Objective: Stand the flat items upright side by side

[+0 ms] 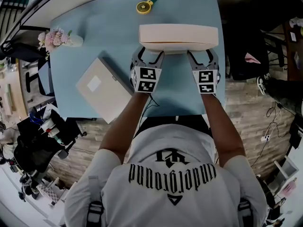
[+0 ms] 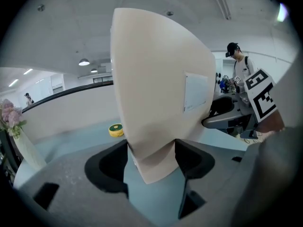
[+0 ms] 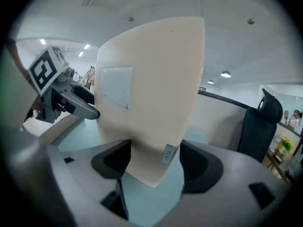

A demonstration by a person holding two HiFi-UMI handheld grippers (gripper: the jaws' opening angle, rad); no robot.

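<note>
Box clamped in left gripper, right gripper

The cream box is popping against the light-blue table, and the tan box is sporting a white label. Black-and-white square markers are showing on the left gripper and right gripper, and the tape measure is glowing yellow.
</note>
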